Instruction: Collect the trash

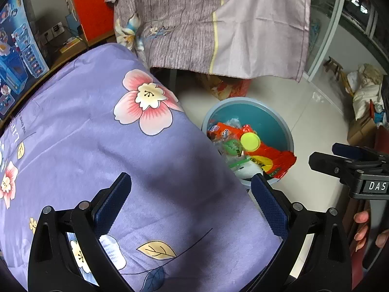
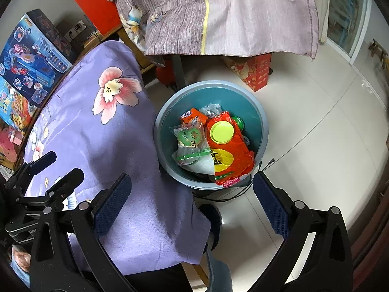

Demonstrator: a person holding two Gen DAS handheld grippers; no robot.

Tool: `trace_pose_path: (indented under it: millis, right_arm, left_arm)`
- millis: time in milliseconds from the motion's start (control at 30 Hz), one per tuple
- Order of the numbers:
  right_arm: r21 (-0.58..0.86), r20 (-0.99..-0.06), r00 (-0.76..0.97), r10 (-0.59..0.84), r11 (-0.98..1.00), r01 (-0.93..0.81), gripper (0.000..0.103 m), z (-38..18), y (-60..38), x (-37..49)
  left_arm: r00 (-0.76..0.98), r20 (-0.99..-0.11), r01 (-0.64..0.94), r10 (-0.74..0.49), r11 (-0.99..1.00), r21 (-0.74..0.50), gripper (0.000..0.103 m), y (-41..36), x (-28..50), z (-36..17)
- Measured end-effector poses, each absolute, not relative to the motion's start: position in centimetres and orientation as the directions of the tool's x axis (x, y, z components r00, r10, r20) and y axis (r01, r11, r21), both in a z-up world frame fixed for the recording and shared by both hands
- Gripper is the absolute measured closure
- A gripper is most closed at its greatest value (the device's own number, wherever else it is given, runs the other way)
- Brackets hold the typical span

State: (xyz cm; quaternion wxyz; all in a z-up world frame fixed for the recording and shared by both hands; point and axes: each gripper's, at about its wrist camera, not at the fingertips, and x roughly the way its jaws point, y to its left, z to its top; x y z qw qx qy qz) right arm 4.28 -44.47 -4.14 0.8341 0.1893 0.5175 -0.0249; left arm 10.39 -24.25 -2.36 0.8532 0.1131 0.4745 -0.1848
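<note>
Both tools are spread wide and carry nothing: the left tool [image 1: 190, 206] hangs over the purple floral cloth [image 1: 97, 158] covering the surface, and the right tool [image 2: 192, 206] sits low in its frame, straddling the cloth's edge and the tiled floor [image 2: 316, 146]. The trash is already in the blue bin [image 2: 263, 112] at centre frame: a red wrapper [image 2: 231, 160], a yellow-green lid [image 2: 222, 132] and a clear green-printed packet [image 2: 190, 143]. No loose litter shows on the cloth. The red wrapper droops over the bin's near rim, so a careless pass by the right tool could likely drag it out or tip the bin. A thin cable [image 2: 291, 150] on the floor could snag.
</note>
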Motion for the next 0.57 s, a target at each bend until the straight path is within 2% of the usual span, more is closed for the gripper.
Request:
trace_pose_path:
  millis: [567]
  right_arm:
    - [0.231,-0.887,0.450,0.099,0.940,0.249,0.007,-4.56,-44.43,4.13]
  left_arm:
    - [0.449,-0.873,0.411,-0.192,0.911,0.011,0.004,-23.81,10.51,-3.27]
